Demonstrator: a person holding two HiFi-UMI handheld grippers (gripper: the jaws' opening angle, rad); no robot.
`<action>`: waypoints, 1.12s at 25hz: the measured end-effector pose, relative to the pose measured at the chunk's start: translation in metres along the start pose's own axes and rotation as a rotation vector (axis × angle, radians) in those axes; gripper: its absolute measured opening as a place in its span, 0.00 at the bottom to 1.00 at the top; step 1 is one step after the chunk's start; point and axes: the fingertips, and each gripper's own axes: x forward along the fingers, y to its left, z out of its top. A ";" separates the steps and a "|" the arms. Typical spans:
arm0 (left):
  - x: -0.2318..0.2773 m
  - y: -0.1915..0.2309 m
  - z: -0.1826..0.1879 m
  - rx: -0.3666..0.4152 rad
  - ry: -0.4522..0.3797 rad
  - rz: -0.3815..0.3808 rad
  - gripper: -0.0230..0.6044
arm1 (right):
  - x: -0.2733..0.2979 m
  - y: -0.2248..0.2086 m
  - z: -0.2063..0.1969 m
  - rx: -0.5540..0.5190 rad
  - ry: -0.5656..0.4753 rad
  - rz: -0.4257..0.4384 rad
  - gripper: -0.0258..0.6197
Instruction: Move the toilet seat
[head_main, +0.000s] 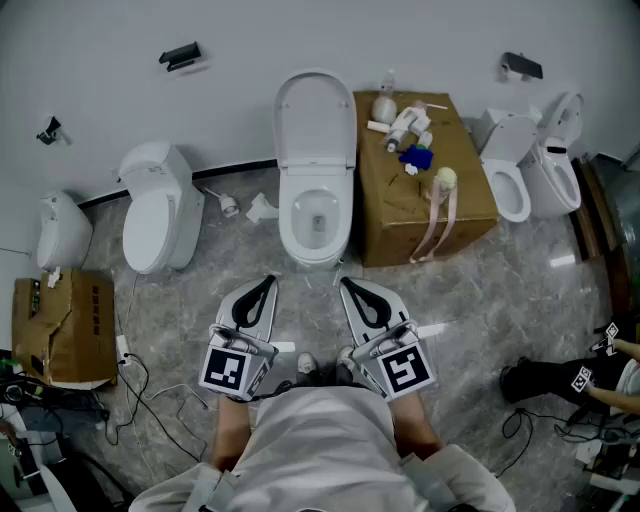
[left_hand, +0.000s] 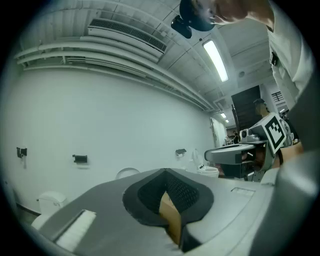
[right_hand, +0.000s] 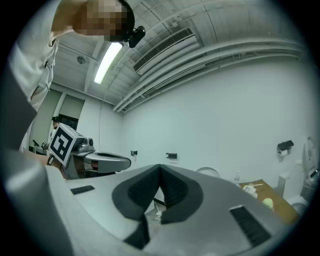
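A person stands on the marble floor (head_main: 520, 290) facing the middle toilet (head_main: 316, 245) of a row along the wall, with the task apparently yet to begin. The toilet seat (head_main: 315, 118) is swung up against the wall above the bowl, well ahead of both tools. From overhead it cannot be told whether a second ring lies on the bowl's rim. The left hand-held gripper (head_main: 266, 287) and the right hand-held gripper (head_main: 347, 289) are held level and side by side, close to the person's body. Their tips angle slightly toward each other and point at the foot of the toilet. Each one's own camera shows its jaws pressed together with nothing between the pads: the left (left_hand: 165, 171) and the right (right_hand: 160, 167) are both empty. The step in hand looks like the approach. The next move would likely call for carrying one tool forward and up to the free edge of the seat. The jaws would then part to take that edge and guide it down around its hinge. A cardboard box (head_main: 400, 215) strewn with small fittings stands just beside the toilet on the person's right, leaving less room on that side.
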 end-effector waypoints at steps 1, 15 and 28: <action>0.000 -0.001 -0.001 0.006 0.002 0.002 0.04 | 0.000 0.000 -0.001 0.000 0.003 0.001 0.04; 0.009 -0.015 0.003 -0.023 -0.046 0.000 0.04 | -0.007 -0.012 -0.009 0.026 0.035 0.006 0.04; 0.029 -0.010 0.004 -0.017 -0.033 0.031 0.04 | 0.008 -0.024 -0.010 0.013 0.036 0.049 0.04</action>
